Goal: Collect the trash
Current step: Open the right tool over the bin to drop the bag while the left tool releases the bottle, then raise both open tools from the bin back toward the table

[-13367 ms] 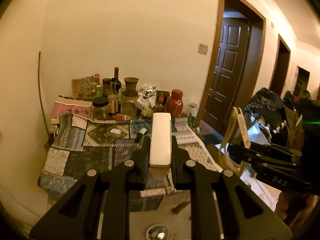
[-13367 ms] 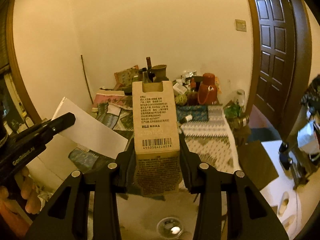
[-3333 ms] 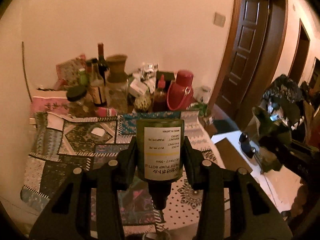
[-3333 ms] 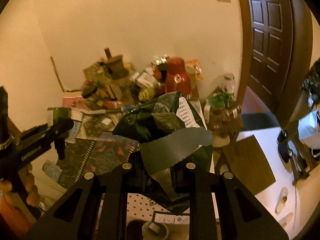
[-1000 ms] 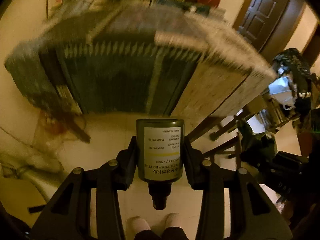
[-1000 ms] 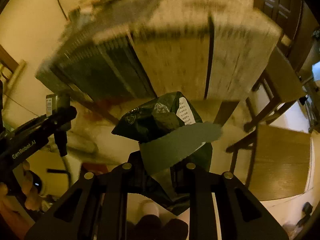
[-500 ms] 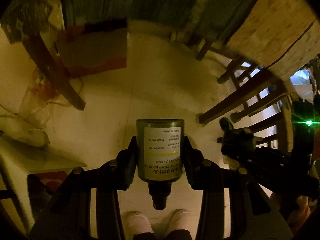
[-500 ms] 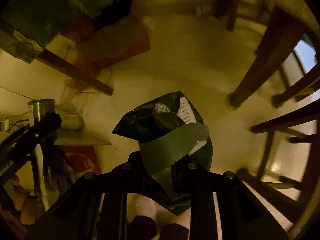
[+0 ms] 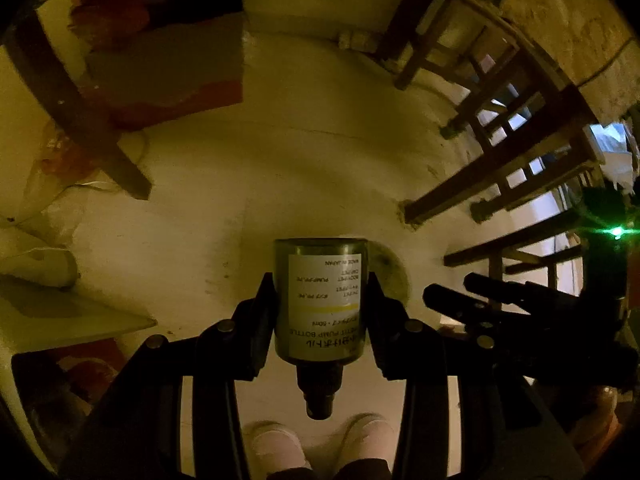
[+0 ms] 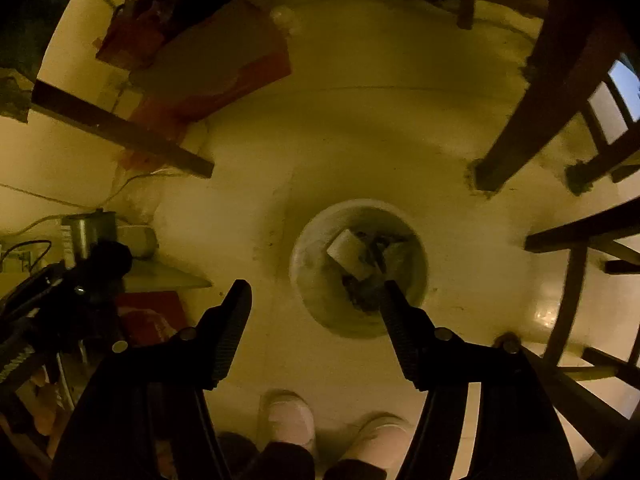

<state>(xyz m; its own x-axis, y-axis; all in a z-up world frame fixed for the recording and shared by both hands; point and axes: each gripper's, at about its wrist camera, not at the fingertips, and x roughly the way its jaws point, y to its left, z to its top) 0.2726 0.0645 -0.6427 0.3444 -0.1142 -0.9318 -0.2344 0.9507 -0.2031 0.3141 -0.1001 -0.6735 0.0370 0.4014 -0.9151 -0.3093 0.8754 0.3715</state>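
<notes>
Green pump bottle point(image 9: 320, 300) was clamped upside down between the fingers of the left gripper point(image 9: 320, 304), above the near edge of the round bin point(image 10: 358, 268) on the floor. Over that bin, the right gripper point(image 10: 316, 300) had its fingers spread apart, holding nothing.

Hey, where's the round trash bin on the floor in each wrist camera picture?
Left wrist: the round pale trash bin is only a sliver, low centre, behind the labelled pump bottle.
Right wrist: the bin sits just below centre, fully open to view, between the open tongs.
Shared landmark: the person's pale shoes at bottom centre.
</notes>
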